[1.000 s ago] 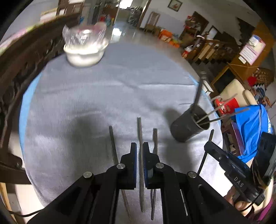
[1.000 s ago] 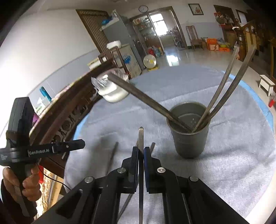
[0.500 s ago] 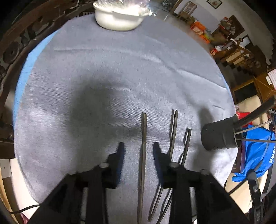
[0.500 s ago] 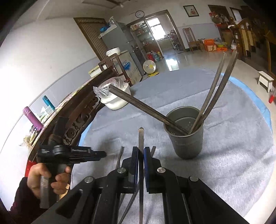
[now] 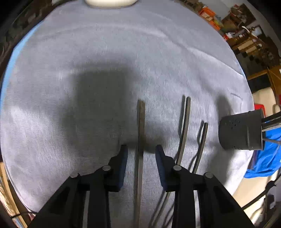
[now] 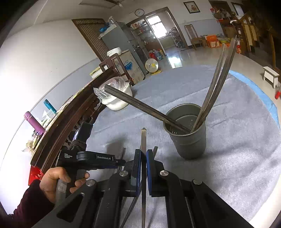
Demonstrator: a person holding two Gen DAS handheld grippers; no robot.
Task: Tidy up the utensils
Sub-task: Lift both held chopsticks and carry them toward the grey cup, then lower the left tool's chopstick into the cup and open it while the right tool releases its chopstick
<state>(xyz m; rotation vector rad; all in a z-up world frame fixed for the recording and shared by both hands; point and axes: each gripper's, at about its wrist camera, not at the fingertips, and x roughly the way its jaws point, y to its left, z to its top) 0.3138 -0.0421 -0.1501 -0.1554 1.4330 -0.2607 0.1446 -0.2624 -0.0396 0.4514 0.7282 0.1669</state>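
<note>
My left gripper (image 5: 141,148) is open and points down at the grey cloth, with its jaws on either side of a flat metal chopstick (image 5: 140,126) that lies on the cloth. Two more chopsticks (image 5: 185,126) lie to its right. A grey metal cup (image 5: 240,130) stands at the right edge. My right gripper (image 6: 143,152) is shut on a metal chopstick (image 6: 143,138) and holds it above the cloth, left of the cup (image 6: 188,138). The cup holds three chopsticks (image 6: 214,91). The left gripper also shows in the right wrist view (image 6: 121,162).
A round table is covered by a grey cloth (image 5: 105,52) with a blue edge. A white bowl (image 6: 116,103) wrapped in plastic stands at the far side; its rim shows in the left wrist view (image 5: 108,2). A dark wooden chair back (image 6: 70,112) stands left of the table.
My left gripper opened, let go of its chopstick and tilted down toward the cloth. My right gripper stays shut on its chopstick and has drifted slightly back from the cup.
</note>
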